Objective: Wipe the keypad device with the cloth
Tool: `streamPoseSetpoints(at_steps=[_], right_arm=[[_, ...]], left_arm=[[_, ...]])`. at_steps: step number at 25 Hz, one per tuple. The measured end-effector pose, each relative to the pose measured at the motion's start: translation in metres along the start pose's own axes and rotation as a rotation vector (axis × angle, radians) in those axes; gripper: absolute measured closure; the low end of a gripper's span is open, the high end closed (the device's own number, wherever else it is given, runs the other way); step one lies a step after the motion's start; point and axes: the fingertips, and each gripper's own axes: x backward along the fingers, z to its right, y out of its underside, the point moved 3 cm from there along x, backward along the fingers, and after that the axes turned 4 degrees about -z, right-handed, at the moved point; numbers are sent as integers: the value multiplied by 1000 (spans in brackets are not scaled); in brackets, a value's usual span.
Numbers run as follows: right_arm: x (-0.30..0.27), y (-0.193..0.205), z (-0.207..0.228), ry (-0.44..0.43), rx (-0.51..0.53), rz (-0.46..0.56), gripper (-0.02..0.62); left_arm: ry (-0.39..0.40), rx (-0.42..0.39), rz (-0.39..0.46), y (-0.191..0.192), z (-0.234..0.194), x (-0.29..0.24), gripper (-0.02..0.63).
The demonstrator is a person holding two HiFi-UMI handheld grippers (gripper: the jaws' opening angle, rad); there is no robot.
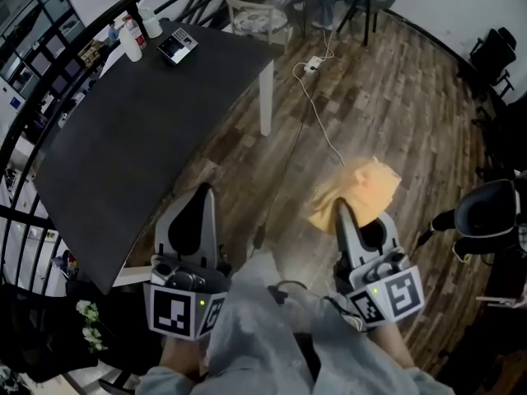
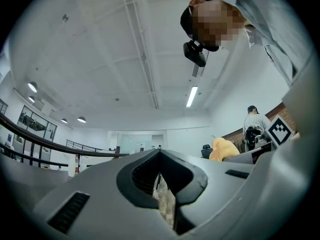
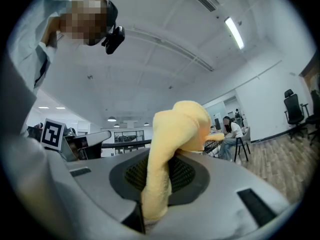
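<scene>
The keypad device (image 1: pixel 177 46) lies at the far end of a dark table (image 1: pixel 148 130), well away from both grippers. My right gripper (image 1: pixel 339 208) is shut on a yellow cloth (image 1: pixel 356 194), which bunches up above its tips over the wooden floor. In the right gripper view the cloth (image 3: pixel 172 134) runs up between the jaws and flops over them, hiding where the right gripper (image 3: pixel 159 156) closes. My left gripper (image 1: pixel 202 189) is shut with nothing in it, held off the table's near corner. In the left gripper view that gripper (image 2: pixel 160 154) points upward at the ceiling, with the cloth (image 2: pixel 223 149) off to its right.
Two white bottles (image 1: pixel 132 39) stand beside the keypad device. A white table leg (image 1: pixel 266 97) drops to the floor, where a cable and power strip (image 1: pixel 313 64) lie. A black office chair (image 1: pixel 486 212) is at the right, a curved railing (image 1: pixel 33 97) along the left.
</scene>
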Motion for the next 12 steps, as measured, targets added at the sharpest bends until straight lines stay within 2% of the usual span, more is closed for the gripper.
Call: streamPoseSetpoints(at_steps=[6,12], right_arm=[[-15,4,9,1,-2,3,525],[-57,7,22,-22,33,-22,525]], left_arm=[[12,-5,7,7,-3,-16,594],[16,-2,23,17,-22,-56,594]])
